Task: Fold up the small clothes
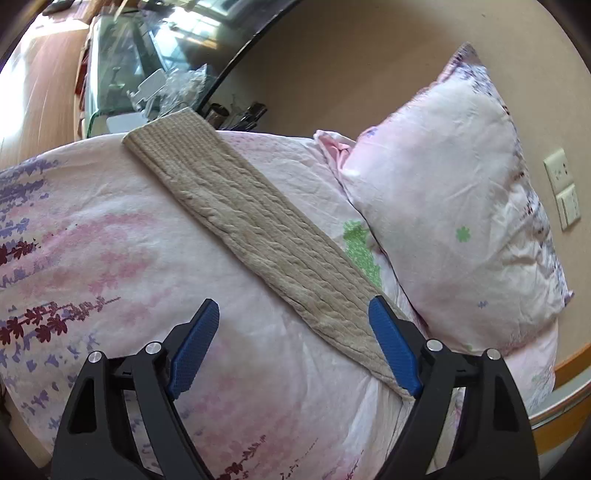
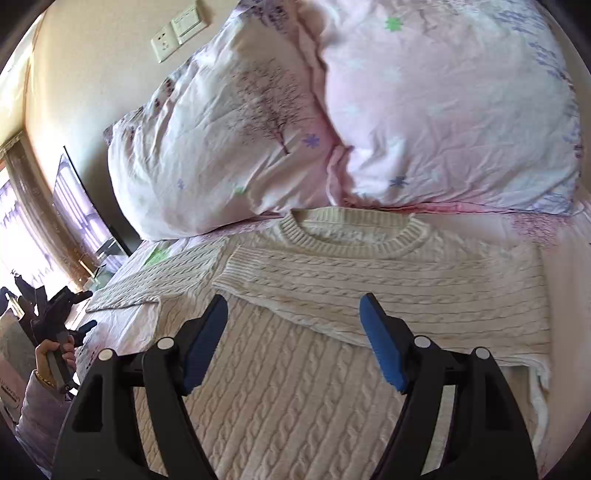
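left gripper [image 1: 293,347] fingers apart, empty | sleeve [image 1: 240,218] runs diagonally ahead | right gripper [image 2: 293,341] spread, over sweater [image 2: 295,387]

A bed with a pink flowery cover [image 1: 92,229] fills the room. Two puffy pink flowery pillows [image 2: 229,147] lean on a plain tan wall [image 1: 351,74]. A white wall plug and switch [image 2: 177,33] sits above. Sun shines through a bright window [image 2: 22,236].
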`<state>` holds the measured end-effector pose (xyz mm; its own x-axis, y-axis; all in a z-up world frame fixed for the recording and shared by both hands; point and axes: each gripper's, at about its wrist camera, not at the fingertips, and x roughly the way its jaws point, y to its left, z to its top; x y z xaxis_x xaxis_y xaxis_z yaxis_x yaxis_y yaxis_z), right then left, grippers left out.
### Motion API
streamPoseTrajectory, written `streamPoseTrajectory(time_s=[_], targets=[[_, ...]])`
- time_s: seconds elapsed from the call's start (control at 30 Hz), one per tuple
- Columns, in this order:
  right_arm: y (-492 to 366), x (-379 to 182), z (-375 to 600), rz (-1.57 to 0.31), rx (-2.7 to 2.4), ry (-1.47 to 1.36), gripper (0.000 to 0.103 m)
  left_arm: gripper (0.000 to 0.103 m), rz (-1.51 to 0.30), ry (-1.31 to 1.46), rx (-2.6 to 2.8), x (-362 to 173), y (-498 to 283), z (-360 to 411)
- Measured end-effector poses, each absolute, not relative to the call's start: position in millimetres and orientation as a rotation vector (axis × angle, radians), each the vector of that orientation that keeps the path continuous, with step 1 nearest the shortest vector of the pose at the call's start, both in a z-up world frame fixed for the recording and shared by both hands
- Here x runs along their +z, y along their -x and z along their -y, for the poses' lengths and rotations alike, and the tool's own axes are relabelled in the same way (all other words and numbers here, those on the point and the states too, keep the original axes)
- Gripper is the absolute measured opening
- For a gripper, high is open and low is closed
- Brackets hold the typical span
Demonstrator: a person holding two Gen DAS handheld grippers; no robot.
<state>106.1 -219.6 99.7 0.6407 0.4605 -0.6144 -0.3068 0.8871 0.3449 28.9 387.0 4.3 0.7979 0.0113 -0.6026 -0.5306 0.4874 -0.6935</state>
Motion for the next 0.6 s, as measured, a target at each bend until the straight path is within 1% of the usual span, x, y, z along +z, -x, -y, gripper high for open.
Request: streamPoseTrajectory(time_s=[0.03,0.07,0.17,0.3,0.33,0.4,0.43,0.47,0.53,0.6], targets=[[-106,101,230,-0.756,0.416,-0.222,0.076,0.077,-0.556,1.070,0.354,0,-27,-396],[-109,101,240,-0.756,0.388,-0.231,0.077,0.075,-0.545,1.103,0.371,-1,-26,-403],[-122,96,263,-0.772,0.338,-0.264,0.078,0.074,-0.517,1.184,0.414,-4,-27,-421],[-118,94,282,-0.773,0.301,-0.289,0.078,0.073,-0.519,1.213,0.431,-7,-44,-437],[-117,94,286,-0.773,0.298,-0.296,0.078,0.068,-0.521,1.218,0.432,-8,-48,-440],[-113,94,295,-0.770,0.291,-0.304,0.079,0.050,-0.523,1.257,0.436,-14,-53,-448],[-110,96,301,-0.760,0.284,-0.306,0.079,0.028,-0.539,1.280,0.444,-20,-57,-452],[-108,97,306,-0.751,0.273,-0.303,0.079,0.015,-0.551,1.290,0.449,-23,-60,-454],[-101,102,318,-0.732,0.243,-0.289,0.079,0.014,-0.544,1.226,0.457,-11,-68,-444],[-95,105,331,-0.710,0.206,-0.274,0.079,0.013,-0.518,1.065,0.384,25,-87,-414]])
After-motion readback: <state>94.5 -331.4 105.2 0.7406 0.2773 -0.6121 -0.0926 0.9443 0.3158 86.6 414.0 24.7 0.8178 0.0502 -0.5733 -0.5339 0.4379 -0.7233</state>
